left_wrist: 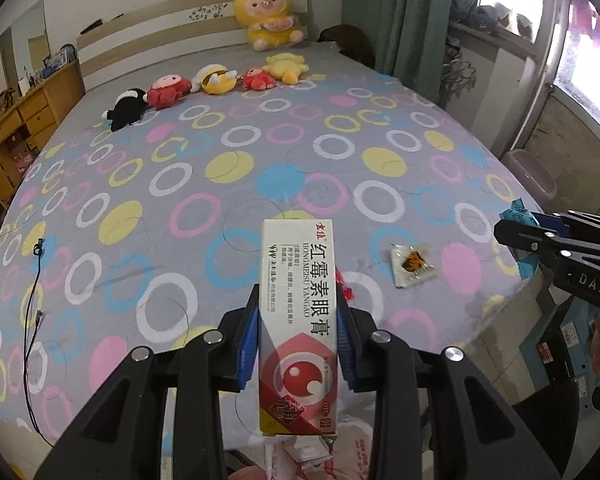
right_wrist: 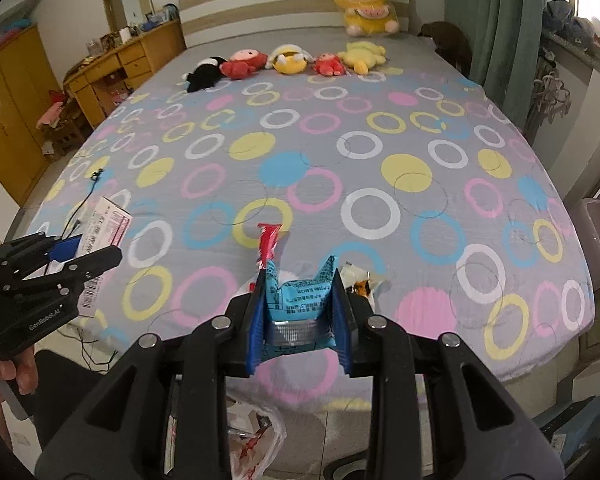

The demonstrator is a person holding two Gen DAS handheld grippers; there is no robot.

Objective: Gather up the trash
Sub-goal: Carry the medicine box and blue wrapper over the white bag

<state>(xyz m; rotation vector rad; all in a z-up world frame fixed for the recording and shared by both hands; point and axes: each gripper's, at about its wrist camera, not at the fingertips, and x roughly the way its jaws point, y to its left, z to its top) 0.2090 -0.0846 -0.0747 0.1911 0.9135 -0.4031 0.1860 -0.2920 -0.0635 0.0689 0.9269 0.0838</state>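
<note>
The bed [right_wrist: 380, 168] wears a grey sheet printed with pink, blue, yellow and white rings; far ahead of the claws, along the headboard end, lie a row of small plush toys [right_wrist: 284, 62] and a large yellow plush doll [right_wrist: 366, 4] propped behind them. Just ahead of the right claw lie a red wrapper [right_wrist: 269, 240] and a clear snack packet [left_wrist: 414, 265]; off to its left, a thin black cable [left_wrist: 34, 312] trails over the bed's edge.

My left gripper [left_wrist: 298, 332]: matte black angular linkage arms, round silver pivot screws, ribbed blue pads [left_wrist: 247, 344]. My right gripper [right_wrist: 300, 316]: identical build, white "DAS" lettering on its side. Bare skin shows on my fingers.
</note>
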